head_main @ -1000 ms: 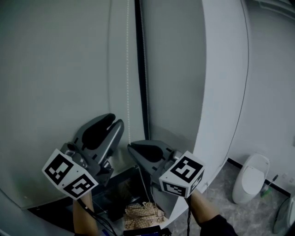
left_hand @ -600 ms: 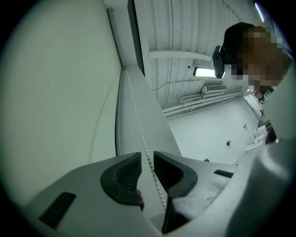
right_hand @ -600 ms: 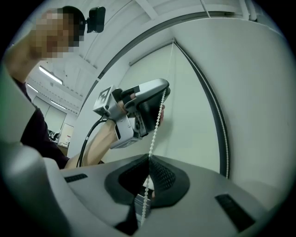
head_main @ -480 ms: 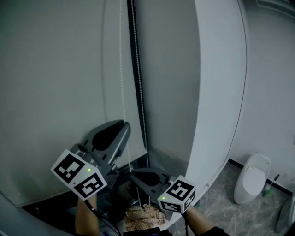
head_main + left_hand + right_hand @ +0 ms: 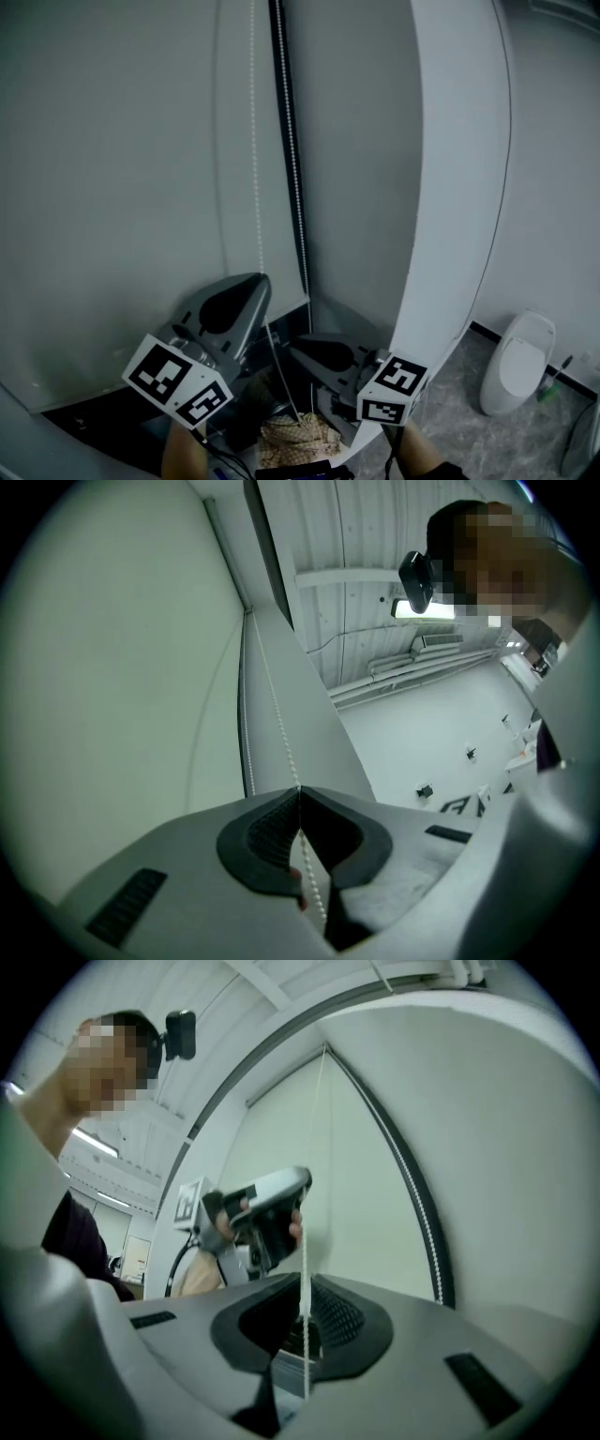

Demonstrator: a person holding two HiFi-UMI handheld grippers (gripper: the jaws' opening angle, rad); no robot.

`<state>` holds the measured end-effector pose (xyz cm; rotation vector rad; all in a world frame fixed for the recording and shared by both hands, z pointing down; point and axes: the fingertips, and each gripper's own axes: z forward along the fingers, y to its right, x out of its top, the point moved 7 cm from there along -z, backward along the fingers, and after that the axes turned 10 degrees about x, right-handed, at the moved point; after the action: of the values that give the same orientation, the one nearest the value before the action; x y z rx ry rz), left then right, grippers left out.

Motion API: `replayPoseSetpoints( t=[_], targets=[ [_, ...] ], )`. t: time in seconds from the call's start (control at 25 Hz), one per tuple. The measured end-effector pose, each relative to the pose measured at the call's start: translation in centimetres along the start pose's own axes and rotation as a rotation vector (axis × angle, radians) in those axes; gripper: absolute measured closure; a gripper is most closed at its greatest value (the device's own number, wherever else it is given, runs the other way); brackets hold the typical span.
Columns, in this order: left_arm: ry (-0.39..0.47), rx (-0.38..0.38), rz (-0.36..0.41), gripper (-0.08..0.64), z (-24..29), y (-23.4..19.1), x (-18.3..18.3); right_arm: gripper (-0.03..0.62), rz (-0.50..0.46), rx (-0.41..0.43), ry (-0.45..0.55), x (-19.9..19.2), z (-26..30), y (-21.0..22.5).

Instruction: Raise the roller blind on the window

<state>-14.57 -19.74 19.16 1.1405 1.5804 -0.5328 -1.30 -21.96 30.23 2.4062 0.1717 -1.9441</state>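
Overall: both grippers sit low in the head view, near 6 o'clock, against a grey window covering.
Blind [image 5: 112, 187]: grey fabric filling the head view from 9 to 12 o'clock. Its bottom edge runs low, from 8 o'clock up toward centre, just behind the left gripper. A dark opening shows below that edge.
Second panel [image 5: 352, 159]: grey, at 12 to 1 o'clock, parted from the blind by a dark vertical strip [image 5: 279, 94].
Wall [image 5: 459, 187]: white, at 2 to 4 o'clock.
Floor [image 5: 450, 403]: grey and mottled, at 5 o'clock.
Toilet [image 5: 518, 361]: white, at 4 o'clock, on the floor close to the wall.
Left gripper [image 5: 262, 281]: just left of 6 o'clock, tip raised toward the blind. Jaws pressed together, pinching the chain at their tips.
Right gripper [image 5: 293, 348]: just right of 6 o'clock, below and beside the left gripper. Jaws closed on the same strand, lower down.
Left cube [image 5: 178, 380]: at 7 o'clock, black-and-white markers facing the camera.
Right cube [image 5: 394, 386]: at 5 o'clock, markers likewise.
Chain: white beads [image 5: 255, 141] hanging straight from 12 o'clock along the blind's right side into the left jaws. From there it runs straight on to the right jaws.
Second strand [image 5: 298, 187]: beads along the dark strip, apart from both grippers.
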Motion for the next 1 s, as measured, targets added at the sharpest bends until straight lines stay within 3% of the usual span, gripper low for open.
replayPoseSetpoints(
  t=[0.2, 0.44, 0.64, 0.84, 1.0],
  targets=[
    [-0.056, -0.007, -0.017, 0.545, -0.4, 0.6, -2.9, 0.575, -0.046, 0.008, 0.135, 7.1, 0.2, 1.5],
    [-0.076, -0.021, -0.058, 0.545, -2.0, 2.8, -6.1, 0.553, -0.03, 0.064, 0.254, 12.3, 1.4, 2.0],
    [-0.116, -0.032, -0.055, 0.545, -1.9, 3.6, -9.2, 0.549, -0.042, 0.09, 0.283, 15.1, 3.0, 2.9],
    [-0.21, -0.058, -0.117, 0.545, -2.2, 4.4, -12.3, 0.551, -0.03, 0.064, 0.275, 17.5, 3.6, 4.0],
    [-0.24, -0.079, -0.135, 0.543, -2.9, 3.8, -12.9, 0.575, -0.022, 0.041, 0.258, 17.0, 4.2, 4.2]
  ],
)
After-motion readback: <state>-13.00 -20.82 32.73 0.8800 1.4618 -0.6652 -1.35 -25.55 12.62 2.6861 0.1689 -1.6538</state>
